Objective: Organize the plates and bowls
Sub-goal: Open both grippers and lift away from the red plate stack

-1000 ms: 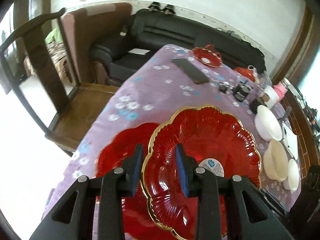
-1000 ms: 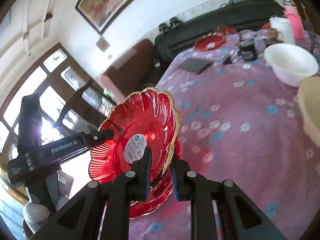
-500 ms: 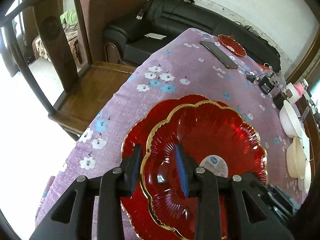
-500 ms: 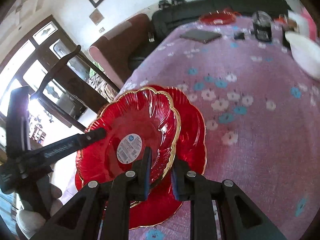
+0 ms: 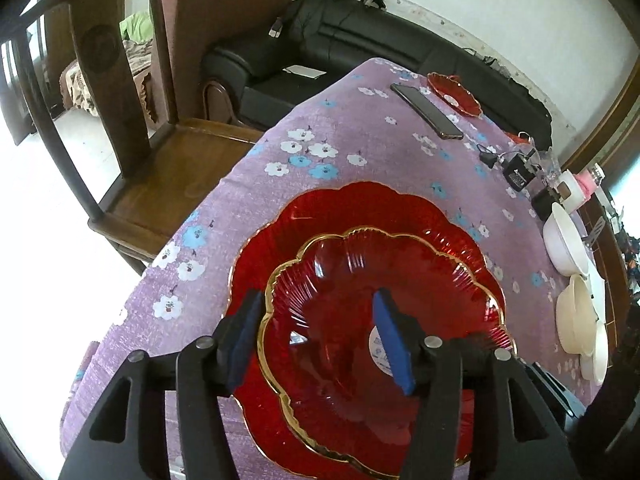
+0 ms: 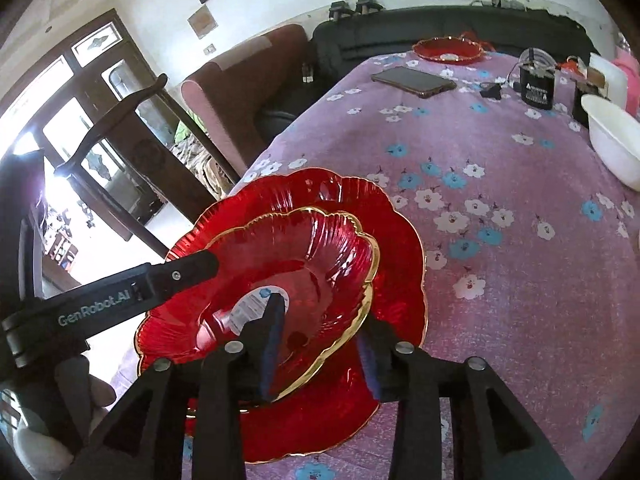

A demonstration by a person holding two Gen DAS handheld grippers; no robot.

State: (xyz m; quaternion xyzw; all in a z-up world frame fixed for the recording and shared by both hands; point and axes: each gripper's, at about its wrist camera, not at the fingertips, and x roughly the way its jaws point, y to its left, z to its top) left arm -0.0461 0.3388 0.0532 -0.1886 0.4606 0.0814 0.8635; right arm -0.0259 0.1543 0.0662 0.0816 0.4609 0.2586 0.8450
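Currently: small red plate (image 5: pixel 360 344) is lying nested on the large red plate (image 5: pixel 360 216); left gripper (image 5: pixel 320 340) and right gripper (image 6: pixel 320 344), jaws just opening, are straddling its rim, pads clear.

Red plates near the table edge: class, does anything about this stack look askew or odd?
The smaller red plate sits off-centre on the larger red plate, toward the near side. Nothing looks chipped or spilled.

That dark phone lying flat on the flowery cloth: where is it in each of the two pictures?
Left wrist view: the phone lies upper right of centre, slanting, just left of the small red dish.
Right wrist view: the phone lies near the top, right of centre, below and left of that dish.
Shared landmark: the small red dish.
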